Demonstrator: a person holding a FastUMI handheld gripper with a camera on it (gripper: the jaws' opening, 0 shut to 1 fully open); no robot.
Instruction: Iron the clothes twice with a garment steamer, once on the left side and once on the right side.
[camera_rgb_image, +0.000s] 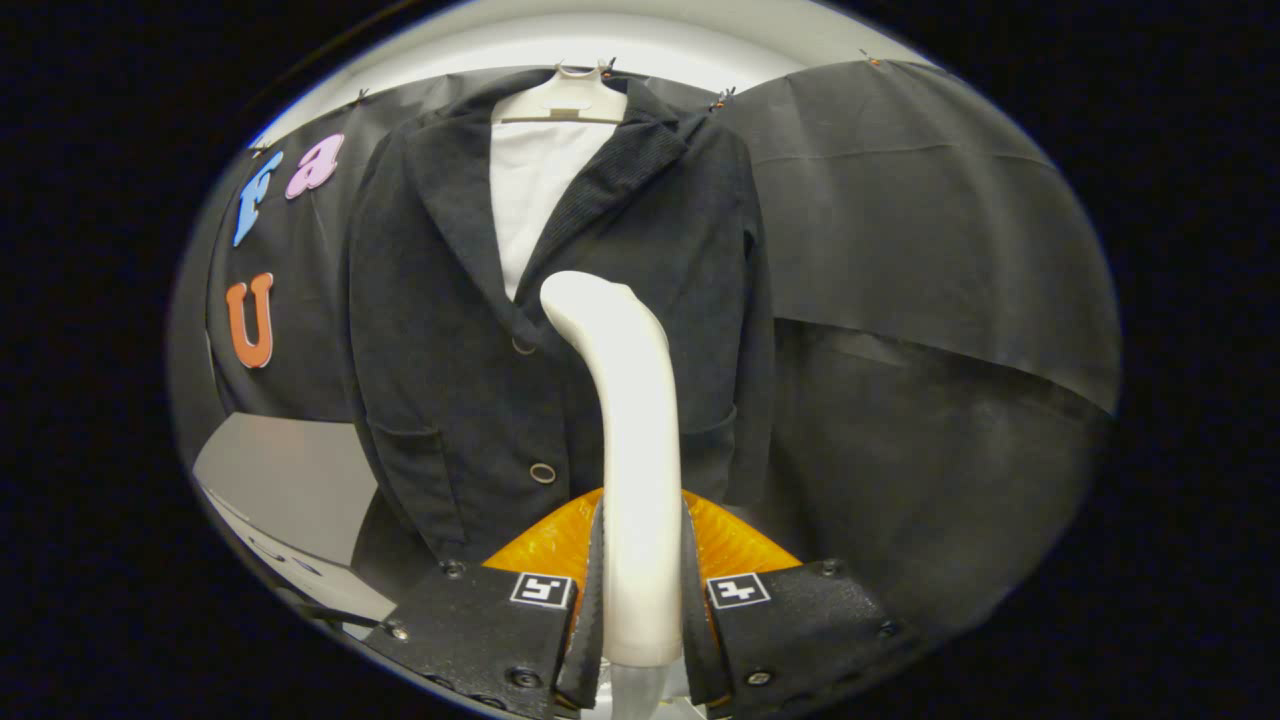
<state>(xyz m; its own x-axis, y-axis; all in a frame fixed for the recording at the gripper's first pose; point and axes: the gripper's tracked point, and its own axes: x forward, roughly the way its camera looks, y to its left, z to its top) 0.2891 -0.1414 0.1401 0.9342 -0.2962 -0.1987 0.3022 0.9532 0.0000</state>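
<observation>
Gripper view: gripper (640, 600) clamped on garment steamer (625, 420), both fingers (590, 600) pressing handle from either side, jaws closed around it with no visible gap; orange part of steamer body (545, 545) showing just behind the fingers, lower end of handle dropping below them; handle rising upright between the fingers, long axis vertical, then curving at top toward the left, head end (575, 295) level with upper button area of jacket.

Black jacket (450, 330) hanging straight ahead, beyond the steamer, on pale hanger (560, 100) clipped at top of booth wall; white shirt (530, 190) showing between lapels; two buttons down the front, upper button (522, 345) just left of steamer head, lower button (542, 473) left of handle; patch pocket (415, 460) on the panel left of the handle, right panel partly hidden behind handle.

Steamer head roughly on jacket centre line, tipped a little to the left panel; contact with cloth not readable, head overlaps cloth but depth unclear; likely close, not confirmed touching.

Judged step: steamer in hand and raised to garment, about to pass or mid pass; which side already done not tellable. Next move likely calls for vertical stroke along one panel, keeping head facing cloth, wrist held upright so handle stays parallel to jacket's hang.

Grey box top (275, 480) low to the left, well apart from jacket hem.
</observation>
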